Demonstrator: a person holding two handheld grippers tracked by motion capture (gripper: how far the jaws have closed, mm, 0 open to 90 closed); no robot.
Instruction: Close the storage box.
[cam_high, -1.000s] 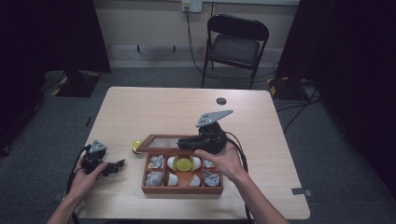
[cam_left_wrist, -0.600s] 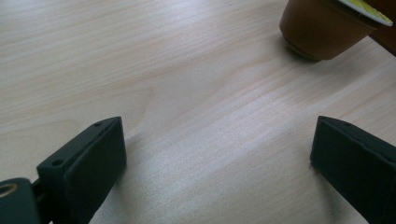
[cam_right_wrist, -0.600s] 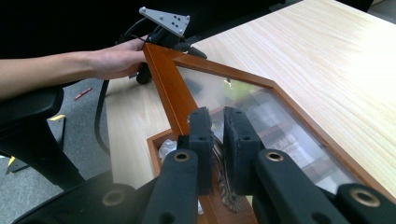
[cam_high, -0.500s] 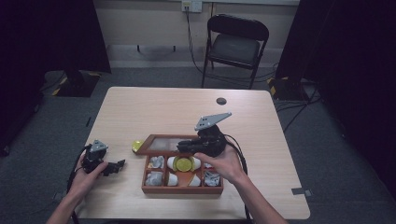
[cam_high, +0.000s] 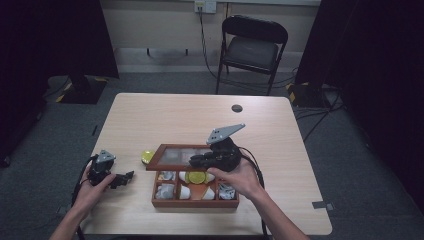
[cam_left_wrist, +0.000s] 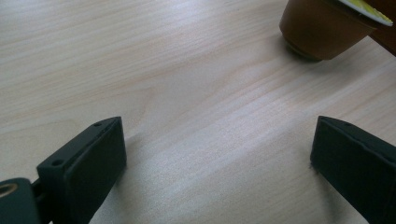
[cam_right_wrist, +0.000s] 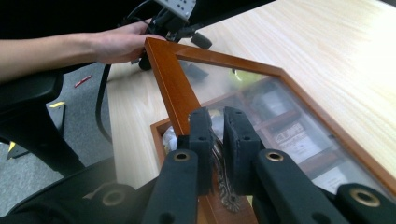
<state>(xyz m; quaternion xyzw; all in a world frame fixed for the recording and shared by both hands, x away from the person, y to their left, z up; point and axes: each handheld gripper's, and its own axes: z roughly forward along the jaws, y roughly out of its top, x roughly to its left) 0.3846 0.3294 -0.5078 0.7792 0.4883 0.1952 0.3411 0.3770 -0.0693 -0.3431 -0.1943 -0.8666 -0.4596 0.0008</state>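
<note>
A wooden box (cam_high: 195, 202) with several compartments of sachets and capsules sits at the table's near middle. Its glass-paned lid (cam_high: 172, 156) is lifted and tilted over the box. My right gripper (cam_high: 196, 161) is shut on the small metal clasp (cam_right_wrist: 219, 163) at the edge of the lid frame (cam_right_wrist: 170, 84). A brown capsule with a yellow top (cam_high: 147, 156) lies on the table left of the box. My left gripper (cam_high: 127, 176) rests low near the left edge; its jaws have just been opening and now stand open (cam_left_wrist: 215, 140) with only bare wood between them, short of the capsule (cam_left_wrist: 322, 25).
A small dark round disc (cam_high: 237, 108) lies on the far part of the table (cam_high: 280, 135). A black folding chair (cam_high: 255, 45) stands behind the table. Cables trail from both grippers towards the near edge.
The right gripper and the lid it holds have dipped slightly. The left hand has stayed where it was.
</note>
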